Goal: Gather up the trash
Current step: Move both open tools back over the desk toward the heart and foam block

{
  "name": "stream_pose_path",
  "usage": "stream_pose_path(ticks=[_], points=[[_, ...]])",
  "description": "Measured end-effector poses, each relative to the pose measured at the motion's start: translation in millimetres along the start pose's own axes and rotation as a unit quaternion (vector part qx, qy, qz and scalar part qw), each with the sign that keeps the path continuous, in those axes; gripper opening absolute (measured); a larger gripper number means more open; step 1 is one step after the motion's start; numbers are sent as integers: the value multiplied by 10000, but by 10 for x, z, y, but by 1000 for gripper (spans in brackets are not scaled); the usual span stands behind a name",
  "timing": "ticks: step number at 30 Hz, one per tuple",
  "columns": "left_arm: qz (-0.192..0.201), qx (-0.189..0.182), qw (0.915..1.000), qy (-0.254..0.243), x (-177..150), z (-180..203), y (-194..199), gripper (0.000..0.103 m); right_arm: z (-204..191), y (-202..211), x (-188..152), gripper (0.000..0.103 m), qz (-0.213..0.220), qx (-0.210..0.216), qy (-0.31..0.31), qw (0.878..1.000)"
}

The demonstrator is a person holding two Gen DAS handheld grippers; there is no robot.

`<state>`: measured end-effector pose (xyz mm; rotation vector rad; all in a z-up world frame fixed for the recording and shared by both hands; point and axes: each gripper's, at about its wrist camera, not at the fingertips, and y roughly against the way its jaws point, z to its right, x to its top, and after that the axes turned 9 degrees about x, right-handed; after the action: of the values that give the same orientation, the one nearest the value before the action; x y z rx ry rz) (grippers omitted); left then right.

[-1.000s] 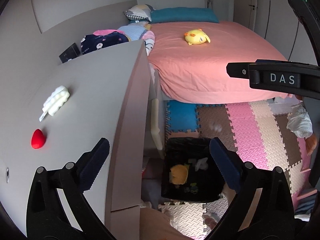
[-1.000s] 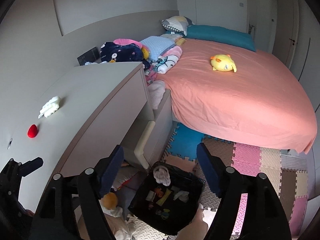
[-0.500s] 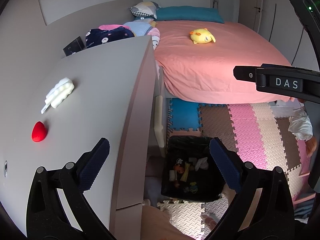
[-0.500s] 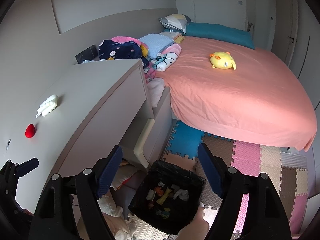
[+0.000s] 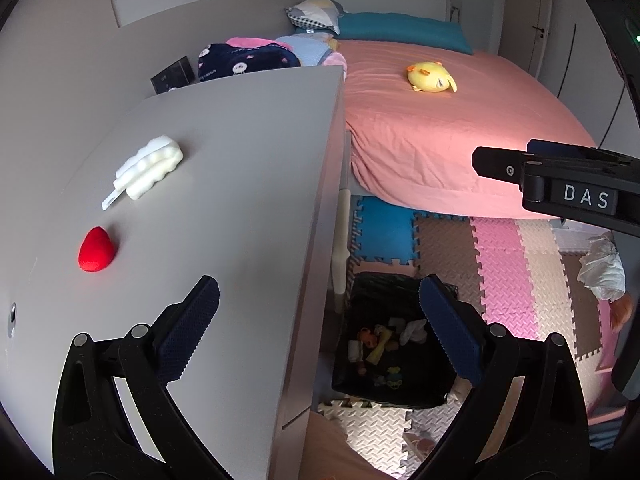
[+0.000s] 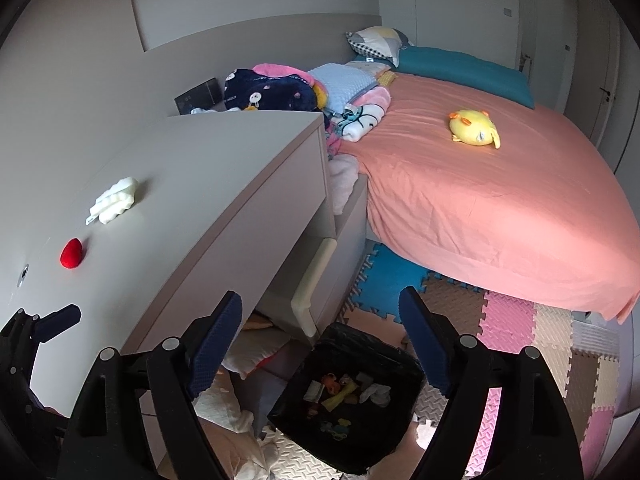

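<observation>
While both grippers hang above the desk edge, the left gripper (image 5: 320, 312) gapes wide and empty, and the right gripper (image 6: 320, 328), its jaws just opening wider, grips nothing either. On the grey desk (image 5: 240, 168), a red lump (image 5: 97, 249) lies at nine o'clock, a white foam piece (image 5: 150, 168) at ten. The black bin (image 6: 352, 404) sits at six, holding scraps.

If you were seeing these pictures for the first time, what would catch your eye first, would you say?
Probably the salmon-pink bed filling the right side, with a yellow plush lying alone on it. Next, the small red object beside a white ridged piece on the pale desk at left. Below, a black-lined bin on the foam mats holds small scraps, between the right gripper's open, empty jaws.
</observation>
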<state>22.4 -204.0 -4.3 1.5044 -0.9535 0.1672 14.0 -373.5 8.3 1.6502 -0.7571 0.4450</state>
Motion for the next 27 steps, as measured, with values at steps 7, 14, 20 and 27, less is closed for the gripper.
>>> stream_pose_path(ticks=[7, 14, 20, 27], points=[[-3, 112, 9997, 206, 22, -224, -18, 96, -228, -110, 109, 81, -28, 132, 192, 9997], [-68, 294, 9984, 468, 18, -548, -60, 96, -473, -268, 231, 81, -73, 306, 365, 9988], [-134, 500, 9960, 731, 14, -863, -106, 96, -722, -446, 326, 81, -175, 523, 498, 9972], [-264, 648, 9924, 1014, -9, -1187, -214, 96, -987, -661, 415, 82, -314, 689, 668, 9949]])
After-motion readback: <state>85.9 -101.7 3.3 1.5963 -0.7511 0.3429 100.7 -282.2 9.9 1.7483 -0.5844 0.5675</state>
